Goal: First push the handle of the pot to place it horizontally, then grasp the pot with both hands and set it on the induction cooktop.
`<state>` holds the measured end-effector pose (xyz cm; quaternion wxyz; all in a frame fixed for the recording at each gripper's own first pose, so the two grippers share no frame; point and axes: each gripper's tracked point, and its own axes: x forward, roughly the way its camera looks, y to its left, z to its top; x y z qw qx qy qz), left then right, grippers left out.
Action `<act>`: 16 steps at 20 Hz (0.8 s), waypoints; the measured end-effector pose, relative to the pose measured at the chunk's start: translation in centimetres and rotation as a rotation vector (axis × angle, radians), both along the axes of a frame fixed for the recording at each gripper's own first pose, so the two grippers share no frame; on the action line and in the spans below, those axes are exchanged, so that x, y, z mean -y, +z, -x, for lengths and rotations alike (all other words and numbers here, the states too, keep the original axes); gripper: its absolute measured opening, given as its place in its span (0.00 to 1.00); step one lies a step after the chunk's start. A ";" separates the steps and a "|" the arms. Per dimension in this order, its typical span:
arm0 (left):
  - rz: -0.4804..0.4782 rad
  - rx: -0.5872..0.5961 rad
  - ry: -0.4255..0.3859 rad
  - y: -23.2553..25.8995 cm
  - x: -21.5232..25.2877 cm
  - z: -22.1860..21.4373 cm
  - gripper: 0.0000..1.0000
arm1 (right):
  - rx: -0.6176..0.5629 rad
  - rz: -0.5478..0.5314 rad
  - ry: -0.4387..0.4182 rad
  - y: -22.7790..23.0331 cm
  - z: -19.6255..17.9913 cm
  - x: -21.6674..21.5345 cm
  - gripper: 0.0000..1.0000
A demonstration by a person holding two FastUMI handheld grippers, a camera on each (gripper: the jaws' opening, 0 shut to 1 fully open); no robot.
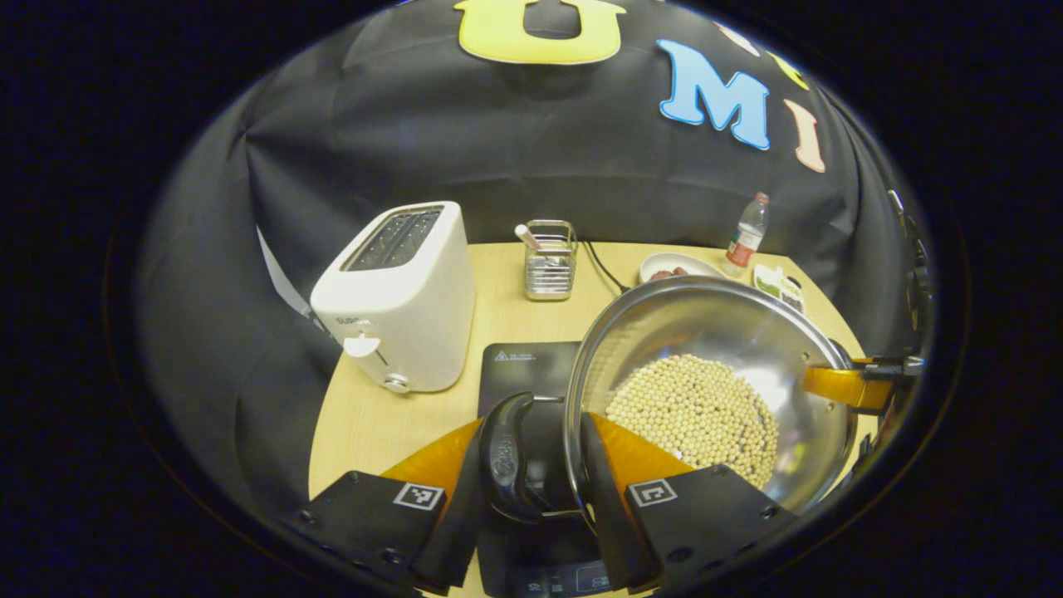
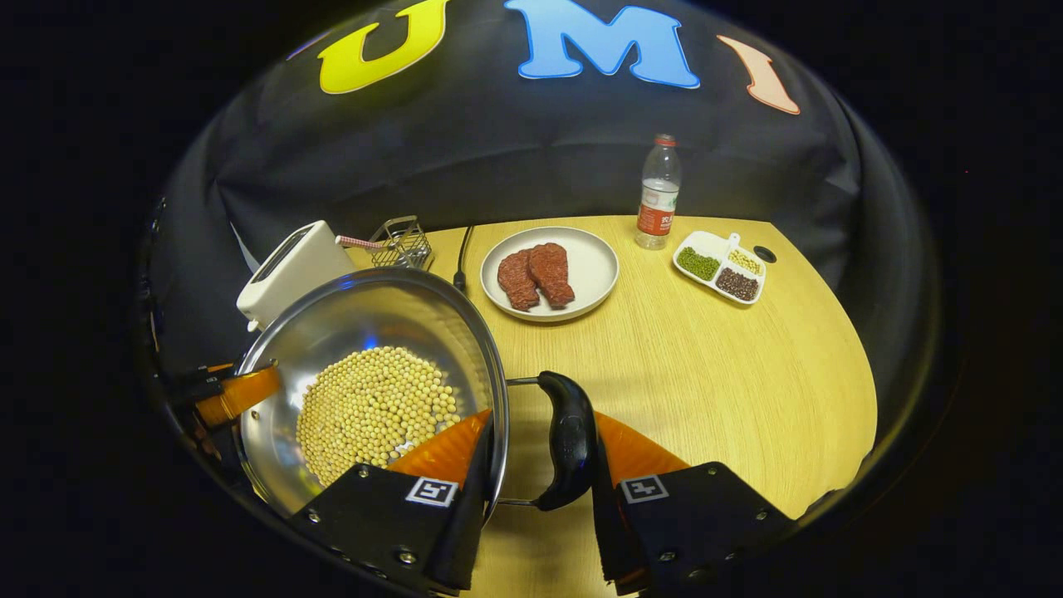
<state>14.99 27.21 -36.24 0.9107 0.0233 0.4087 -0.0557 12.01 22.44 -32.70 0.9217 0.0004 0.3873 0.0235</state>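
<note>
A steel pot holding soybeans is gripped at both side handles. In the left gripper view, my left gripper is shut on the black left handle, one finger outside the handle and one inside the rim. The black induction cooktop lies under that handle and the pot. In the right gripper view, my right gripper is shut on the pot's other black handle the same way. I cannot tell whether the pot's base touches the cooktop.
A white toaster stands left of the cooktop, with a wire holder behind. A plate of meat, a water bottle and a divided bean dish sit at the back of the wooden table.
</note>
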 end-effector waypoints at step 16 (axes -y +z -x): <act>-0.017 -0.010 -0.021 -2.9 -5.3 -1.8 0.67 | -0.023 -0.014 -0.014 -2.8 -0.6 -4.6 0.57</act>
